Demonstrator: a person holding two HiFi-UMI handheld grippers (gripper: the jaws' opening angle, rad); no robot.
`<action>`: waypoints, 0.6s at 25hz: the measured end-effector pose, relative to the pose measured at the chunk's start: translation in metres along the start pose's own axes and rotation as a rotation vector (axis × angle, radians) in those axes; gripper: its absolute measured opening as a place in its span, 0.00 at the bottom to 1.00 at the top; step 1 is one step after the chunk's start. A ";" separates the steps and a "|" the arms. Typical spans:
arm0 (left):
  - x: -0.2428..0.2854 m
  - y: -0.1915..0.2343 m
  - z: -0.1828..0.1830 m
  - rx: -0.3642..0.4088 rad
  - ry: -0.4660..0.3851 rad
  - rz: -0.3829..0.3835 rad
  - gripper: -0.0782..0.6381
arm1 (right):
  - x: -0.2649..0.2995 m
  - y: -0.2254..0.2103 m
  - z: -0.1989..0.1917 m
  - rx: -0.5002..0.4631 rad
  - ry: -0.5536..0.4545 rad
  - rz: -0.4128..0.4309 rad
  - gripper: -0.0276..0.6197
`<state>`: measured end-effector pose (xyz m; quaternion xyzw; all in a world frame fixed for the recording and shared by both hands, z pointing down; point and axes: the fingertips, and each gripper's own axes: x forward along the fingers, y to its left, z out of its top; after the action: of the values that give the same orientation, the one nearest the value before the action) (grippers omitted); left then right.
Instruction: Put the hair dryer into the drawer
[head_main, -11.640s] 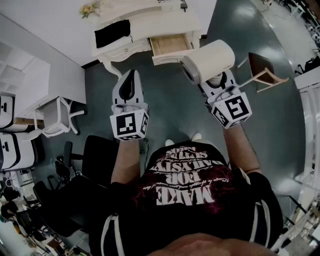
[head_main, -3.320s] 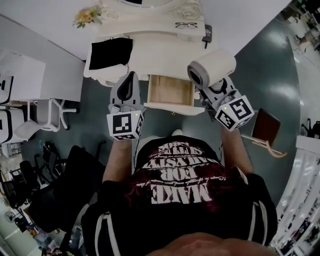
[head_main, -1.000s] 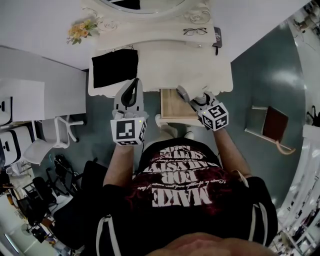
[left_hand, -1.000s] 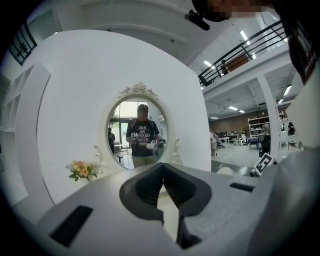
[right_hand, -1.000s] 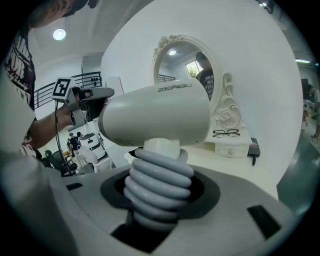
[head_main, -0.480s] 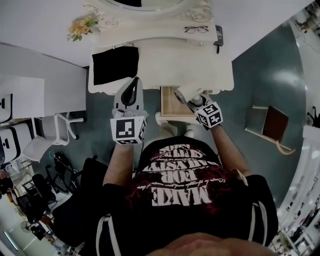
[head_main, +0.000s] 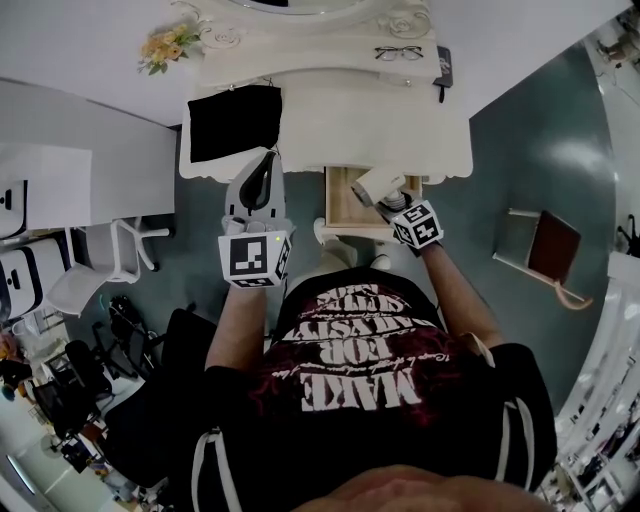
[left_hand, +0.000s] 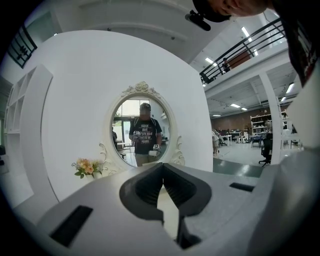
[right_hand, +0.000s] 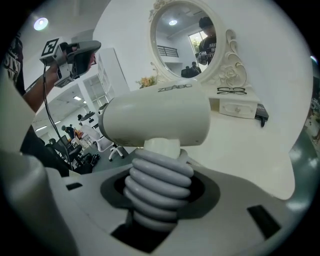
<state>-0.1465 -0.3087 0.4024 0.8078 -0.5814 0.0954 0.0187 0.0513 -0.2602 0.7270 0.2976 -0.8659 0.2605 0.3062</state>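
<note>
A cream hair dryer (right_hand: 157, 117) with a grey ribbed handle (right_hand: 156, 192) sits in my right gripper (right_hand: 159, 207), whose jaws are shut on the handle. In the head view the hair dryer (head_main: 372, 185) hangs over the open wooden drawer (head_main: 343, 212) of the white dressing table (head_main: 370, 125), with the right gripper (head_main: 390, 200) just behind it. My left gripper (head_main: 266, 162) is held to the left of the drawer, in front of the table's edge. Its jaws (left_hand: 162, 167) meet at the tips with nothing between them.
A black cloth (head_main: 235, 120) lies on the tabletop's left part. Glasses (head_main: 405, 52), a dark flat thing (head_main: 443, 68) and flowers (head_main: 165, 45) are at the back by the oval mirror (left_hand: 142, 130). A brown-seated chair (head_main: 550, 245) stands on the right and a white chair (head_main: 100, 265) on the left.
My right gripper has sunk lower with the hair dryer, closer to the open drawer. The left gripper has stayed in place.
</note>
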 end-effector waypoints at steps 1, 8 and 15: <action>-0.001 0.000 -0.001 0.000 0.002 0.001 0.12 | 0.003 -0.001 -0.004 -0.002 0.013 0.000 0.36; -0.006 0.001 -0.009 0.002 0.016 0.006 0.12 | 0.016 0.002 -0.021 -0.005 0.069 0.021 0.36; -0.014 0.006 -0.010 0.004 0.020 0.023 0.12 | 0.027 0.008 -0.038 -0.031 0.138 0.048 0.36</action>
<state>-0.1582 -0.2961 0.4092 0.8001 -0.5902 0.1051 0.0217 0.0432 -0.2406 0.7692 0.2535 -0.8535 0.2743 0.3634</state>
